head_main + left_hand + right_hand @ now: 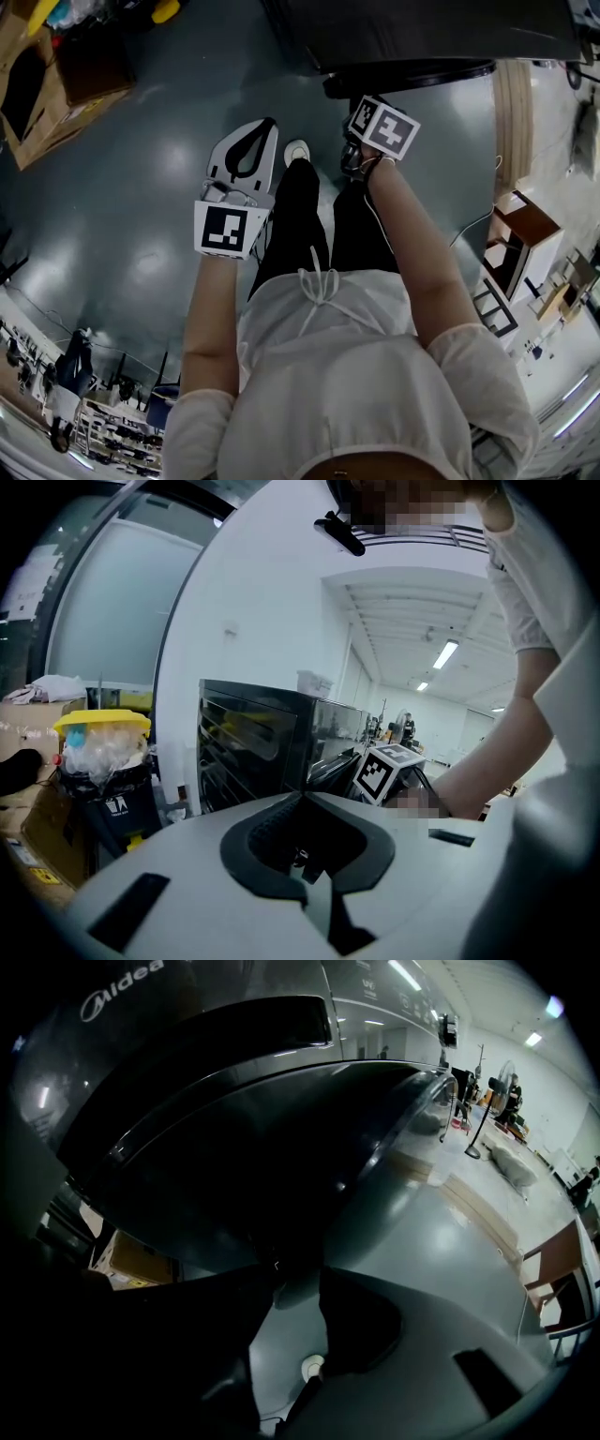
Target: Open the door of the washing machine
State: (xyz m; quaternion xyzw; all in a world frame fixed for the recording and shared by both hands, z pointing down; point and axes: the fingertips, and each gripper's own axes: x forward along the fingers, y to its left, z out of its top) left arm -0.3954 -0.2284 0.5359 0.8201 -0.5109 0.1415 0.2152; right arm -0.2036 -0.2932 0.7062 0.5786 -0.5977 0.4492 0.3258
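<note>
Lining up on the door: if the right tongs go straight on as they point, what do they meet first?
Probably the lower rim of the washing machine door, just past the tips of the right tongs; beyond it only floor shows. Depth is unclear here.

The left gripper (304, 796), its jaws closed together on nothing, points toward a black washing machine (248, 747) beside a yellow-lidded bin (120, 803).

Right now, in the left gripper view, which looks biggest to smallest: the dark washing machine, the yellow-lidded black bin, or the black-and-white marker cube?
1. dark washing machine
2. yellow-lidded black bin, not far behind; it may stand nearer the camera
3. black-and-white marker cube, clearly smallest
</note>
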